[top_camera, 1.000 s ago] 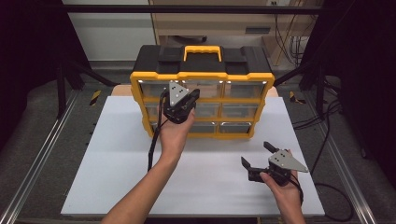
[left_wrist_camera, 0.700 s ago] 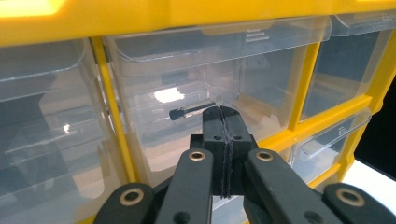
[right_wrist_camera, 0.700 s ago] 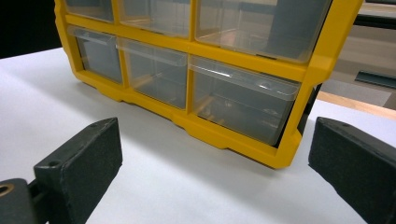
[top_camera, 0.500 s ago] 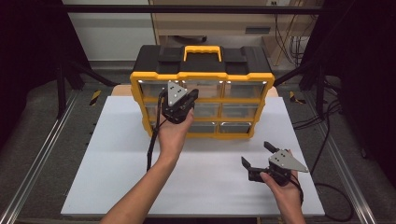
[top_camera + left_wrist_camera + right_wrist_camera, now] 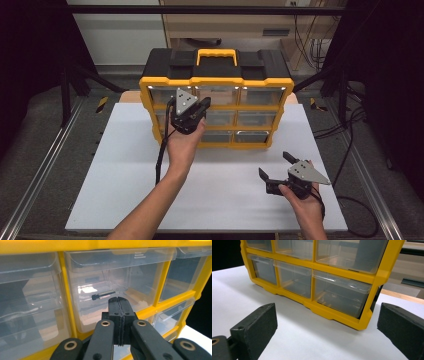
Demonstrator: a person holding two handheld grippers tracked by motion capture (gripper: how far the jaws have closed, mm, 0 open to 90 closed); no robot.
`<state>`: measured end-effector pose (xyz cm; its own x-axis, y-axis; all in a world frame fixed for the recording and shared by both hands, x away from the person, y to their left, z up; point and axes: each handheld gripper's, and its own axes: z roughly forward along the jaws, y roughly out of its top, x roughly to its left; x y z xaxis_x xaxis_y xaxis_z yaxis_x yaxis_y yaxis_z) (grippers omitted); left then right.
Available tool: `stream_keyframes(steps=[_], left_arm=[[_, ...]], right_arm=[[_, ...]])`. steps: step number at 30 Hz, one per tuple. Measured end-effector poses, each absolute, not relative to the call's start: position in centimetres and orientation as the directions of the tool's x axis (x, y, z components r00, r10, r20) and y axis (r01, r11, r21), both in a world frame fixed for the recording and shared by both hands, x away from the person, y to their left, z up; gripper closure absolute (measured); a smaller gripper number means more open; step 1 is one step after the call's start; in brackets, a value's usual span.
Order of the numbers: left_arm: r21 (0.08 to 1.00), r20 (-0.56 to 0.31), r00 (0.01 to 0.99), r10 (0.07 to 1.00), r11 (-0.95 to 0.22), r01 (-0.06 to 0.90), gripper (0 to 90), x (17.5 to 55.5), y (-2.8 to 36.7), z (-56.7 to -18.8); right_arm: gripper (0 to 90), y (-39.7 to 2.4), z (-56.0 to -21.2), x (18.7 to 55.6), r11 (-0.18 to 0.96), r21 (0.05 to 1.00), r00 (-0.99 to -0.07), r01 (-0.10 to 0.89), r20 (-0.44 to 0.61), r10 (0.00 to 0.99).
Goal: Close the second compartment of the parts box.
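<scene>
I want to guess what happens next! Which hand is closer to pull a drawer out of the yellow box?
Probably the left. The left gripper is up against the organizer's front, jaws shut before the middle clear drawer holding a small dark part. The right gripper rests apart on the white table, jaws open.

Left gripper [image 5: 201, 106] raised, fingers pressed together; right gripper [image 5: 275, 165] low, fingers spread wide.
</scene>
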<state>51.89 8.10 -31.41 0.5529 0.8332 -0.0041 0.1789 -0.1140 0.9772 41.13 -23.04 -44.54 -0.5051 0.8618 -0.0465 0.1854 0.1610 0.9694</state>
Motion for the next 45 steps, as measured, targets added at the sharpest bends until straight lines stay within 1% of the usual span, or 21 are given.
stream_keyframes(steps=[20,41,45], left_arm=[[0.977,0.017,0.583,0.812,-0.138,0.164,89.8,50.8,8.5,-30.9],[0.981,-0.007,0.606,0.795,-0.113,0.159,89.7,49.7,9.2,-30.3],[0.982,-0.028,0.604,0.796,-0.092,0.166,89.7,49.8,9.5,-30.1]], right_arm=[[3.0,-23.0,-44.6,41.2,0.164,0.969,-0.506,0.187,-0.048,0.861],[3.0,-22.9,-44.6,41.2,0.186,0.966,-0.507,0.179,-0.071,0.859],[3.0,-23.0,-44.6,41.1,0.187,0.966,-0.508,0.179,-0.072,0.858]])
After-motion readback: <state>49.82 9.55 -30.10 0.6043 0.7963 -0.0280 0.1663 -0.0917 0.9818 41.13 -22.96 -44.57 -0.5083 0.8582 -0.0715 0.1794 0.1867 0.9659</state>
